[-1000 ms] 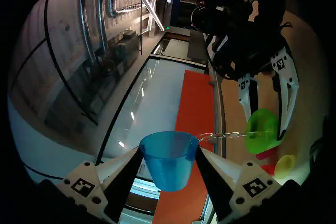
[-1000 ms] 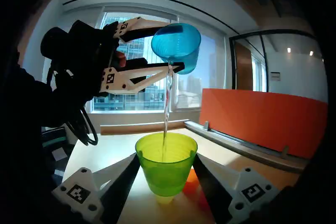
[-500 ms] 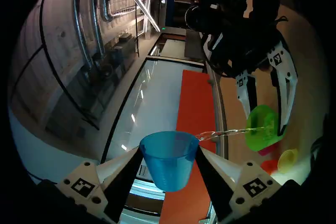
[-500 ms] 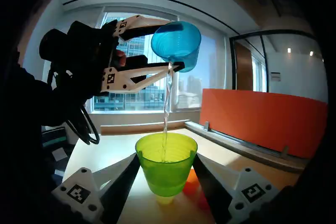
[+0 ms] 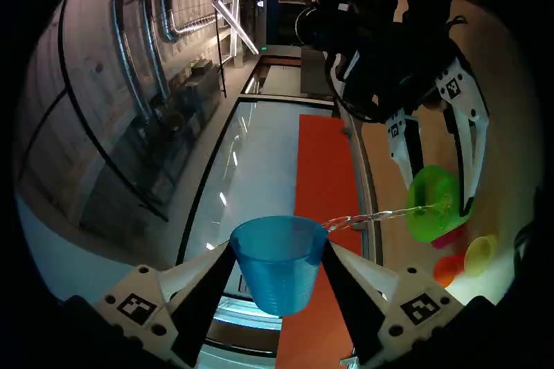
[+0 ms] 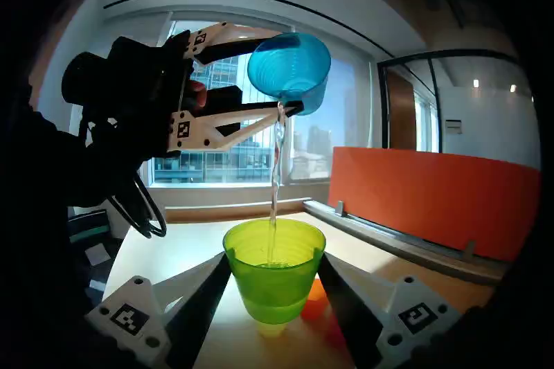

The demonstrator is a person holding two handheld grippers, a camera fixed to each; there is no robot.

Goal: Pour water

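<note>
Change: blue cup (image 6: 289, 78) is tipped slightly further than a second ago; the level in the green cup (image 6: 274, 279) has risen.
Left gripper (image 5: 278, 250): held high, jaws pinching the blue cup on both sides, cup mouth turned down and sideways.
Right gripper (image 6: 274, 259): low over the table (image 6: 173, 251), jaws pressed on both sides of the green cup, cup upright.
Water (image 6: 275, 175): thin stream runs from the blue cup's lip into the green cup, which is part filled.
Position: blue cup above green cup, well apart, linked by the stream alone.
Other cups: orange cup (image 6: 316, 296) and yellow cup (image 6: 271, 327) on the table, just beyond the green cup.
Surroundings: orange partition (image 6: 443, 196) along the table's right edge; window (image 6: 208, 161) behind the left gripper.
</note>
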